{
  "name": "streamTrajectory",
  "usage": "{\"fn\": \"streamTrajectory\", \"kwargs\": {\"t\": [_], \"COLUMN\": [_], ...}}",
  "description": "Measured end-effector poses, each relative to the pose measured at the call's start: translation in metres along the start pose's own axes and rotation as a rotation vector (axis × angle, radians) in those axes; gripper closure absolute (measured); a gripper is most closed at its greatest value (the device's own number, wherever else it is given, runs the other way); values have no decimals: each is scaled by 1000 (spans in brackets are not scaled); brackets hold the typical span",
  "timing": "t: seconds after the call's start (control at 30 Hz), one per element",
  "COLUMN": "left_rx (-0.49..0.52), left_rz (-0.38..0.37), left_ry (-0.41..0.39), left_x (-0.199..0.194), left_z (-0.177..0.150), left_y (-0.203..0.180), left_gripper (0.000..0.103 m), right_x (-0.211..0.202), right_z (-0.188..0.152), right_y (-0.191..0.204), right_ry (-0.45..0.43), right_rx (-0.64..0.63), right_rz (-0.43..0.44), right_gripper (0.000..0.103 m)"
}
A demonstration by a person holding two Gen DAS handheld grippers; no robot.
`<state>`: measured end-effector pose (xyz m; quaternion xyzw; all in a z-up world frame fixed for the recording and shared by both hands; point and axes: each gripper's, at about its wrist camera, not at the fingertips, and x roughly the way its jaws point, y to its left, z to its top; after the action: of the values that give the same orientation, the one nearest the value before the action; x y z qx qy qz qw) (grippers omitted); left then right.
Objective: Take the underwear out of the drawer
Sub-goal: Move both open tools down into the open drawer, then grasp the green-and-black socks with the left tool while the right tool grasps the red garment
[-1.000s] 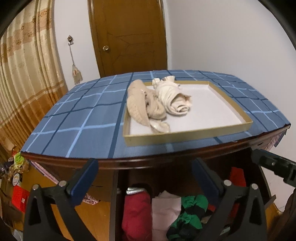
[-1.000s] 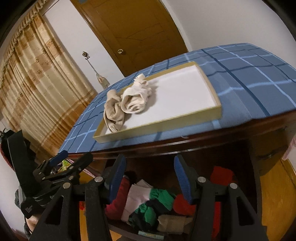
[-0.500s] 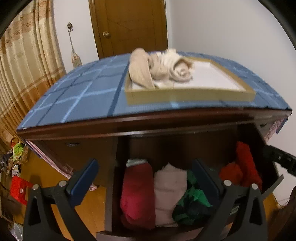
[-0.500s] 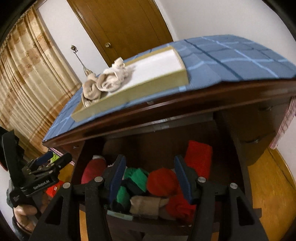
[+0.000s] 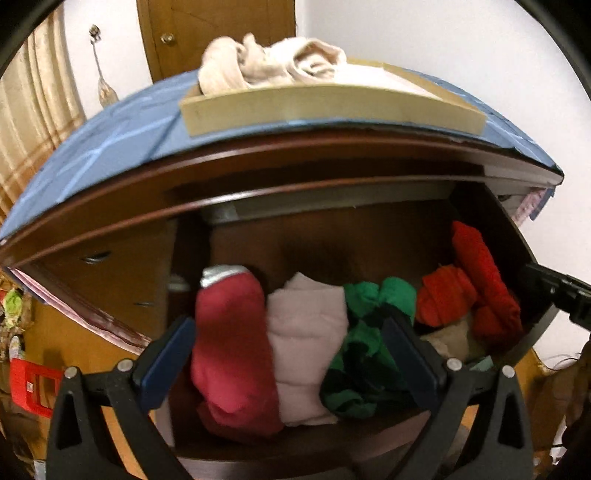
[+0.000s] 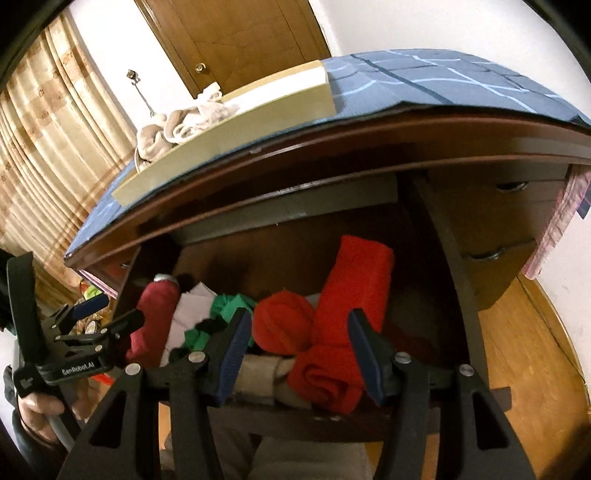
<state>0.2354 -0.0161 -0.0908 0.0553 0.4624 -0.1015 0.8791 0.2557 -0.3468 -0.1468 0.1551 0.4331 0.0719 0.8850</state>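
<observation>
Both grippers lowered, open drawer (image 5: pixel 295 450) ahead, underwear (image 5: pixel 306 350) inside

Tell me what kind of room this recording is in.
Most likely a bedroom at home: an open drawer stuffed with rolled underwear, a wooden door, and pleated curtains.

The right tongs (image 6: pixel 297 347) hang with jaws apart before the open drawer (image 6: pixel 456 295), gripping nothing; between the jaws lie a red roll (image 6: pixel 282 325) and a long red fold (image 6: pixel 351 295); green cloth (image 6: pixel 231 306) sits further left; on the desk (image 6: pixel 424 81) above, a tray (image 6: pixel 236 136) holds beige garments (image 6: pixel 173 129); the left tongs (image 6: pixel 99 314) show at far left.
</observation>
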Motion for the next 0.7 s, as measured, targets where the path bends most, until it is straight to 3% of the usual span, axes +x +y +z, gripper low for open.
{"fn": "streamTrajectory", "kwargs": {"t": [0.47, 0.7], "left_rx": [98, 148], "left_rz": [-103, -171], "left_ry": [135, 199], "left_x": [28, 49], "left_z": [-4, 10], "left_y": [-28, -46], "left_gripper": [1, 1], "right_x": [12, 21], "right_z": [-7, -5], "right_y": [-16, -22], "right_ry": [56, 76], "right_rx": [30, 51], "right_rz": [-7, 17], "right_gripper": [46, 46]}}
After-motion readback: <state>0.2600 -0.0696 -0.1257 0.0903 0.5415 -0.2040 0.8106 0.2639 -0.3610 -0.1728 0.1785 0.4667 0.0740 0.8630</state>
